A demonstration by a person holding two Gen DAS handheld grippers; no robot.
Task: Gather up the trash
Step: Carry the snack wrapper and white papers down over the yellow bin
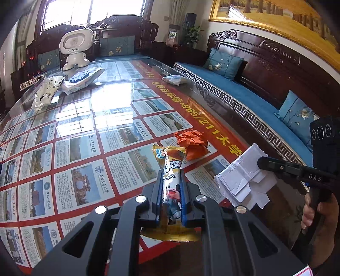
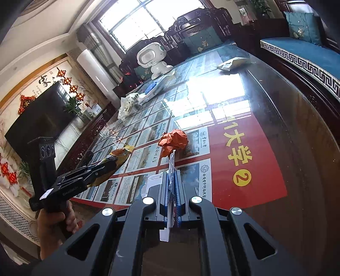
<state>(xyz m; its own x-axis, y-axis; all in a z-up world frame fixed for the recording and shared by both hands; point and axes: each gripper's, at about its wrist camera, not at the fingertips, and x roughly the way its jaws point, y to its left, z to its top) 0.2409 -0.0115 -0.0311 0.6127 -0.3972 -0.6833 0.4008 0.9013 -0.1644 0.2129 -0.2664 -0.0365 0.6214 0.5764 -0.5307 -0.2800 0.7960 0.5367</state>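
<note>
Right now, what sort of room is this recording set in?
Most likely a home living room: carved dark-wood sofas with blue cushions flank a glass-topped table, a flat-screen TV stands along one wall, and a large gilt-framed painting hangs above the seating.

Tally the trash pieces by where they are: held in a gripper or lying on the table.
Held in a gripper: 2, snack wrapper and white torn paper.
Lying on the table: 4, orange crumpled paper, white printed bag, wipes pack, small grey packet.
Total: 6
</note>
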